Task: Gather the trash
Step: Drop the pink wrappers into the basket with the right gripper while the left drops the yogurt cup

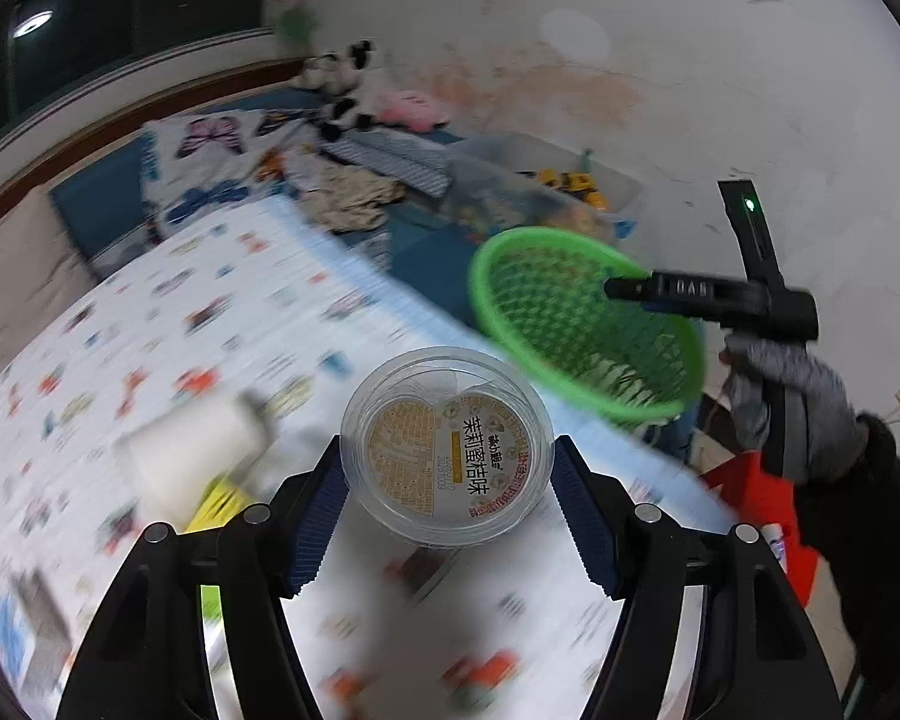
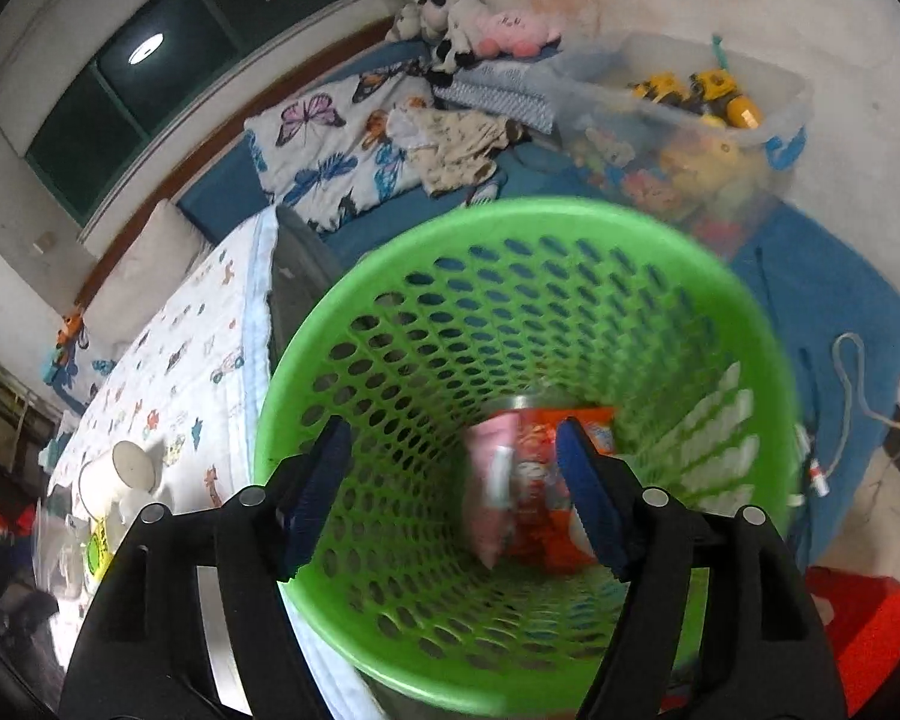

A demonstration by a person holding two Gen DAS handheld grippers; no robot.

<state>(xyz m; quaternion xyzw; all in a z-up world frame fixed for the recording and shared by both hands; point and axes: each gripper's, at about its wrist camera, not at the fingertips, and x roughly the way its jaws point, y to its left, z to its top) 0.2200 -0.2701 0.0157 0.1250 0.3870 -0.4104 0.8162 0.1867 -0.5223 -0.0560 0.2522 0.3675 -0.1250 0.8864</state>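
- Between the blue pads of the left gripper [image 1: 448, 483] sits a clear plastic jelly cup [image 1: 447, 447] with an orange printed lid. The pads press on both its sides, so the cup is held tight and is up off the patterned bed sheet [image 1: 210, 300].
- Far to the right stands the green basket [image 1: 576, 324] with holes in its wall. That is where the trash goes, so I think the job now is to carry the cup over to it.
- Over the basket hangs the right gripper [image 2: 453, 480]. Its jaws stand apart and nothing is between them. Down inside the green basket [image 2: 390, 312] lie an orange snack bag [image 2: 546, 480] and a pink wrapper [image 2: 489, 480], so some trash is in already.
- To do this well, keep the squeeze soft but steady. The cup looks thin and may bend or pop out if pinched too hard.
- Bring the cup right above the middle of the basket before letting go, not near the rim, or it may bounce out.
- Mind the other tool and the gloved hand [image 1: 792, 384] near the basket. Move them aside or come in from the left, so the two do not bump.
- Back on the sheet, at the near left, a white bottle [image 1: 198, 450] still waits.
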